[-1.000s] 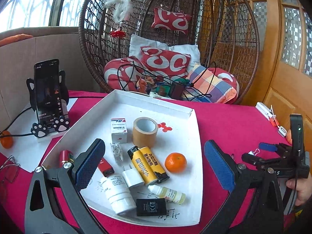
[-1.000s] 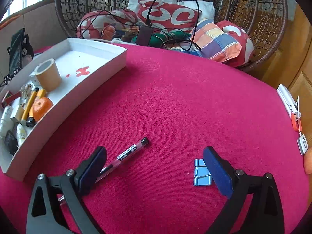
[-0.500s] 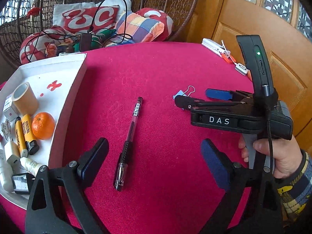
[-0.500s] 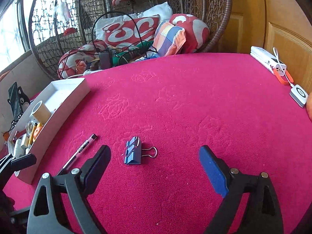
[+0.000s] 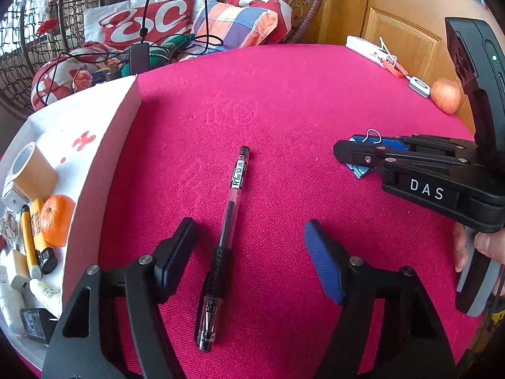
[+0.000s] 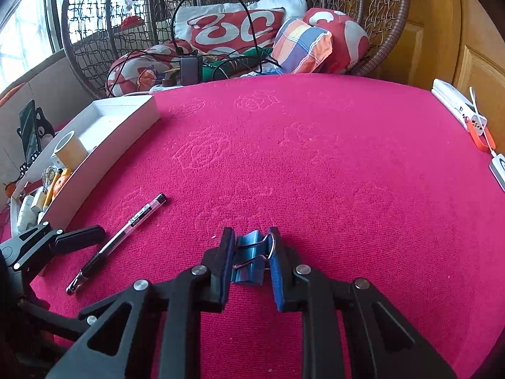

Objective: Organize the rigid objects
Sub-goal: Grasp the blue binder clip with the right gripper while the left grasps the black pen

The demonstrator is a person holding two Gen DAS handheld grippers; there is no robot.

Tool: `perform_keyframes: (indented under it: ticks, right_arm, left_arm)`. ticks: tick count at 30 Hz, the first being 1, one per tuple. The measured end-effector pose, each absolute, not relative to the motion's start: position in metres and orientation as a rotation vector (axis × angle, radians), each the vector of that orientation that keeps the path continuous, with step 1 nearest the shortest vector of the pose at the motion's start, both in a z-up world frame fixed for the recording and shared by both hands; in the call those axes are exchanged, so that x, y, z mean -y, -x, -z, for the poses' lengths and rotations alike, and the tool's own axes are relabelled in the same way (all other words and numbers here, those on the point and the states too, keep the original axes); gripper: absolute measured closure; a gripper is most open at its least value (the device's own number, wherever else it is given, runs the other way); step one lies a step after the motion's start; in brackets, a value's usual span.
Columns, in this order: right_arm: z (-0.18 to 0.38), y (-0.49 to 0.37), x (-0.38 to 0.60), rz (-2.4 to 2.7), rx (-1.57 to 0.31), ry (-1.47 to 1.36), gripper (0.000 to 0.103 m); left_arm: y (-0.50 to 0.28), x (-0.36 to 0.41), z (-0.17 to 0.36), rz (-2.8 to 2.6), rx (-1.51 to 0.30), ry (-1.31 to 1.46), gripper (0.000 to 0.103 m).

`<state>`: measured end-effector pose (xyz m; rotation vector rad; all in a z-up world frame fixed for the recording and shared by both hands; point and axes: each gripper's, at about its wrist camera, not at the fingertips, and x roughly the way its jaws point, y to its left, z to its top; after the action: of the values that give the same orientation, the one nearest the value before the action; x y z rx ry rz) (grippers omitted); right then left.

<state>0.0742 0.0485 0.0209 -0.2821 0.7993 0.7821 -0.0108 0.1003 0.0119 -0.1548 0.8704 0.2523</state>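
Observation:
A clear pen with a black grip (image 5: 226, 227) lies on the red tablecloth. My left gripper (image 5: 251, 252) is open and straddles its lower half. The pen also shows in the right wrist view (image 6: 120, 237). My right gripper (image 6: 251, 259) is shut on a blue binder clip (image 6: 249, 260) that rests on the cloth. In the left wrist view the right gripper (image 5: 356, 158) lies to the right, with the clip (image 5: 363, 169) partly hidden under it. A white tray (image 5: 107, 164) with several small items stands at the left.
The tray holds a tape roll (image 5: 30, 170), an orange (image 5: 56, 219), a yellow lighter (image 5: 39, 230) and small bottles. An apple (image 5: 445, 96) and a white power strip (image 5: 369, 51) sit at the table's far right. A wicker chair with cushions (image 6: 240, 31) stands behind.
My left gripper has swung from the tray to the pen and come down over it. My right gripper has moved onto the binder clip and shut on it.

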Motion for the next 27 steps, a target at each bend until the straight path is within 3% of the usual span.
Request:
perform_keyframes:
  ticks: [2,3,4,15,27]
  right_arm:
    - [-0.021,-0.075,-0.049,-0.784,-0.805,0.271,0.084]
    - [-0.021,-0.074,-0.05,-0.782,-0.802,0.276,0.084]
    - [-0.021,-0.073,-0.051,-0.779,-0.799,0.283,0.084]
    - [-0.021,-0.072,-0.049,-0.77,-0.788,0.273,0.084]
    - [-0.054,-0.05,-0.031,-0.829,-0.698,0.144,0.084]
  left_arm:
    - [0.013,-0.103,-0.014,-0.248,-0.856,0.158,0.08]
    - [0.015,-0.105,-0.015,-0.239,-0.85,0.171,0.09]
    - [0.016,-0.108,-0.015,-0.217,-0.843,0.199,0.093]
    - [0.03,-0.103,-0.032,-0.185,-0.766,0.225,0.095]
    - [0.056,-0.104,-0.084,-0.187,-0.615,0.212,0.095]
